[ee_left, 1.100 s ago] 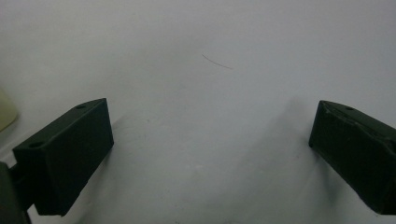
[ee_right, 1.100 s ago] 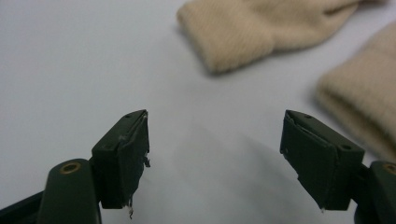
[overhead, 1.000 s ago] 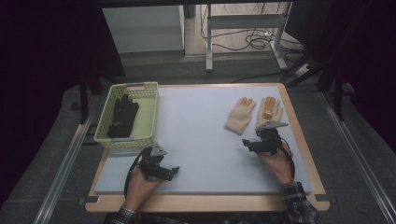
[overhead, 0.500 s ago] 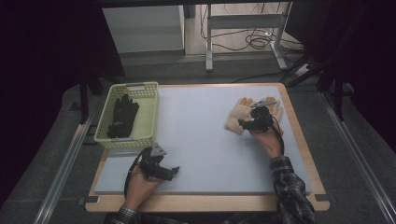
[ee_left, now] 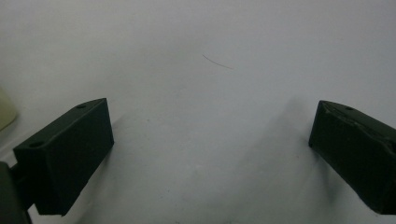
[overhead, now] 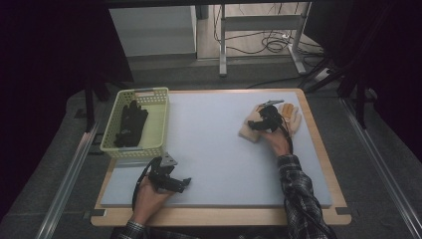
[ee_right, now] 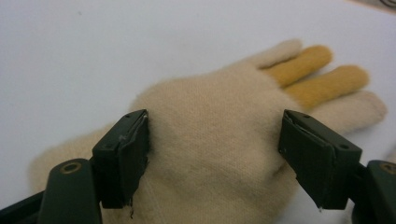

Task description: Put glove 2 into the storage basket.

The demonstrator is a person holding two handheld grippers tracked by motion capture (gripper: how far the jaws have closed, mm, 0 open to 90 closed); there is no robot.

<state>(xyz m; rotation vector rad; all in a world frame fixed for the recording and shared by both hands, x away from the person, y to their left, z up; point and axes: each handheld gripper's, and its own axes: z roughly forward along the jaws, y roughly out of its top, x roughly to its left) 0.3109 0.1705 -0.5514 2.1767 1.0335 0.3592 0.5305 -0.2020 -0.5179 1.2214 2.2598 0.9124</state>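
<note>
now the right hand-held gripper (ee_right: 212, 154) sits low over a cream knitted wool glove with yellow fingers (ee_right: 219, 140) at the far right of the pale grey tabletop (overhead: 214, 149), jaws wide apart astride its palm and just reopened, seemingly lining up a pinch. the left hand-held gripper (overhead: 185, 182) rests near the front, jaws apart and empty, beside the pale green plastic basket (overhead: 159, 119) holding black gloves (overhead: 130, 122), likely where this one goes.

A wooden table (overhead: 318, 149) with a pale grey mat (overhead: 214, 139) stands on dark grey carpet (overhead: 64, 144). At 12 o'clock are a white cabinet (overhead: 152, 30), metal desk legs (overhead: 223, 45) and loose cables (overhead: 271, 42). The sides are dark.
</note>
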